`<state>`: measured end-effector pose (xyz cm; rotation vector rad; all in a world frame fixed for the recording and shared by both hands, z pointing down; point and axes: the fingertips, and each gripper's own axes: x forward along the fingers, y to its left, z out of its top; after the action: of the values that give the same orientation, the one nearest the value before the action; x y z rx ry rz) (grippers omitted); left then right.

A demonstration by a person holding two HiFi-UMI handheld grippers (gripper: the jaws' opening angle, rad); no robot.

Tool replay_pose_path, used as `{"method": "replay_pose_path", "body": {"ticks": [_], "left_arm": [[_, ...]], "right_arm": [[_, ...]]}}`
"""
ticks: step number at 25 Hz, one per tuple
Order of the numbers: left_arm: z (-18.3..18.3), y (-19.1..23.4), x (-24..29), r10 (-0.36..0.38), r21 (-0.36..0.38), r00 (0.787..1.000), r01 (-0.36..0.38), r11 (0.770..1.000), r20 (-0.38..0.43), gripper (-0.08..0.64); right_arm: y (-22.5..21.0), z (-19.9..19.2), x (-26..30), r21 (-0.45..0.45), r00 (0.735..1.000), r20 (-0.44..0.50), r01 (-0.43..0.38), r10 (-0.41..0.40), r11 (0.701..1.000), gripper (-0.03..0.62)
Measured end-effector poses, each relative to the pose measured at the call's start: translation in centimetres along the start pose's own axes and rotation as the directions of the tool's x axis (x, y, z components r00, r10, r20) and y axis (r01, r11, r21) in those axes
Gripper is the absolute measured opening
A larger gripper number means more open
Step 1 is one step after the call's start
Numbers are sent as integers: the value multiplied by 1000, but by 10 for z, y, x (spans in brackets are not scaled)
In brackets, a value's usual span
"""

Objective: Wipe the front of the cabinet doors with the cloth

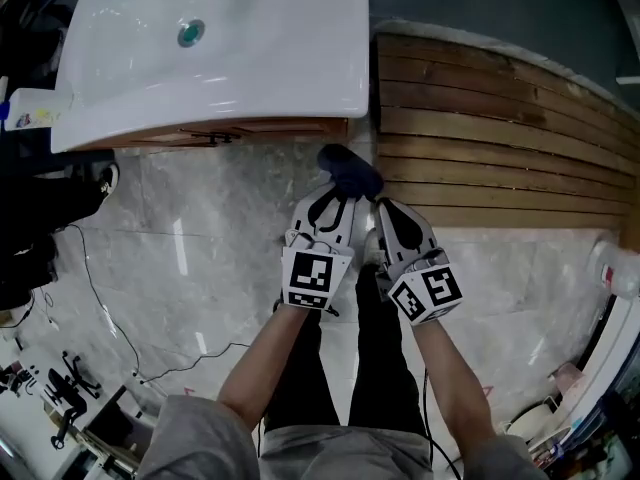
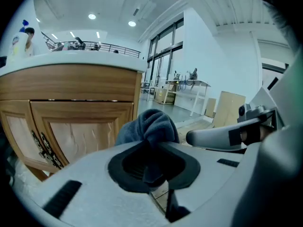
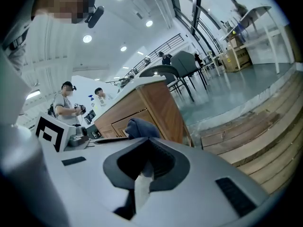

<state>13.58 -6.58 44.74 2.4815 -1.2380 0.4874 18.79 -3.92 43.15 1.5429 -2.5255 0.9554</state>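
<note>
Fingers of the left gripper clench the blue cloth; cabinet doors lie ahead-left. The right gripper is closed, apparently empty.

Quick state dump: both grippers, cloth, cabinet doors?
left gripper: shut on the cloth.
right gripper: shut, nothing between its jaws.
cloth: bunched into a wad, held off the floor near the cabinet's corner.
cabinet doors: closed.
</note>
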Motion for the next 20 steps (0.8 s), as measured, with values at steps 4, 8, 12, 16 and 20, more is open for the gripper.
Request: {"method": "replay_pose_path", "body": {"ticks": [4,8,12,16,20], "left_arm": [[33,-11,-23,0,-10,1000,0,1000,16,41],[68,-19,-48,1,5,1000,-1,1000,29,41],[103,-30,-72,7,-4,999,-7,1000,45,41],[146,-42,-99,-2,2,997,2,1000,83,41],[188,-55,-127,-16,34,993,12,999,120,41]], "right_arm": [[16,30,-14,-16,1000,12,-18,18,1000,9],[41,62,-29,-54,999,30,-43,44,998,9],[68,97,-51,-93,996,56,-57,62,994,9],[103,132,-73,-154,993,66,-83,94,985,9],[127,165,-97,-177,990,98,-85,104,981,9]]}}
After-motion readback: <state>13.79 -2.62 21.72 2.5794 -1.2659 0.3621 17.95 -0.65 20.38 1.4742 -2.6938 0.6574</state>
